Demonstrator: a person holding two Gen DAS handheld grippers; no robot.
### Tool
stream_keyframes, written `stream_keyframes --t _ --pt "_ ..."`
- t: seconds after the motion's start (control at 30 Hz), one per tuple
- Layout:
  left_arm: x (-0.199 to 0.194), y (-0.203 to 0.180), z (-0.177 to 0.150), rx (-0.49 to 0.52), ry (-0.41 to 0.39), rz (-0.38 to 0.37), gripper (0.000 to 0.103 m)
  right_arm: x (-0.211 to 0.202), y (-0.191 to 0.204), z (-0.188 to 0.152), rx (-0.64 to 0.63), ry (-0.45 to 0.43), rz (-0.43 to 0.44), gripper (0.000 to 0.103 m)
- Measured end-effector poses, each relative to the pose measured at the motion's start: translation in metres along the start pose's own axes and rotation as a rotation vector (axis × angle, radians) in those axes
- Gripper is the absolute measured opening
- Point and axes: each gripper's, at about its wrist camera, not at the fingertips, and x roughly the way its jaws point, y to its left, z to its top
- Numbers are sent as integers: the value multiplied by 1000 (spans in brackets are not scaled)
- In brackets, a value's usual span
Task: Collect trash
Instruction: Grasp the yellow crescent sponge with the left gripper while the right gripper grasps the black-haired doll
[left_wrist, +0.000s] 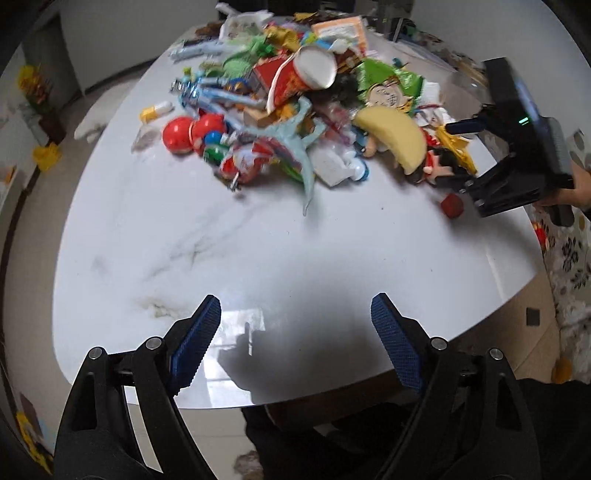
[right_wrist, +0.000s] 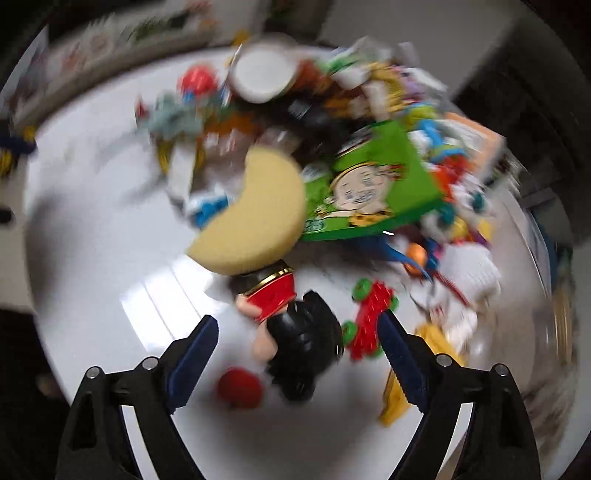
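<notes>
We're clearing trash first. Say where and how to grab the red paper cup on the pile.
Grip the red paper cup across its side wall just behind the open white mouth, coming from above. It lies tipped on top of the heap, mouth toward the camera, its body exposed and its base buried in clutter.

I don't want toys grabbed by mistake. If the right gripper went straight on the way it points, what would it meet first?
Probably the black-haired doll: it lies between the open fingers of the right gripper, nearer than the yellow sponge and the green wrapper behind it. The picture is blurred, so depth is uncertain.
</notes>
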Motion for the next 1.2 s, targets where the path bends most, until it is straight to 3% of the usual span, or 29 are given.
stream_keyframes --t 0.03,0.07,0.1,0.13,0.17,0.27,0.33,0.5,0.57,0.67,0.8,0.83,0.87,0.9,1.0,1.1,1.2 --pt "4 0 1 -13 8 -4 82 15 1 0 -26 40 6 85" --pt "7 -2 3 -25 9 -13 82 15 -5 2 -4 1 30 84" --pt "7 -4 4 -32 7 -20 82 19 -16 4 54 23 100 62" --pt "8 -9 7 -33 1 -30 82 18 -28 6 124 38 132 58" --pt "9 -15 11 -27 -7 -36 82 16 -37 6 179 43 145 58" --pt "7 -37 29 8 -63 -57 82 -7 -65 -14 357 -7 292 58" --pt "8 -53 43 23 -90 -73 82 -24 -77 -31 430 -33 320 58" --pt "33 -79 65 0 -70 -113 82 -81 -114 -105 717 -170 429 58" --pt "47 -87 67 -27 -54 -101 82 -98 -112 -127 794 -207 432 58" --pt "70 -91 66 -94 -20 -14 82 -128 -106 -165 889 -251 437 58" --pt "99 -81 62 -231 17 77 82 -140 -84 -178 909 -265 447 58" --pt "100 -80 62 -233 -13 137 81 -140 -82 -182 910 -264 451 58" --pt "103 -82 63 -207 -29 185 74 -140 -77 -186 915 -260 462 58" --pt "102 -85 64 -184 -46 198 58 -132 -74 -184 921 -256 470 58" --pt "96 -90 63 -143 -31 161 39 -122 -57 -188 932 -250 485 58" --pt "80 -88 58 -170 -31 156 36 -116 -44 -180 909 -255 501 58" --pt "44 -92 50 -130 -60 136 36 -115 -32 -171 872 -259 528 58"
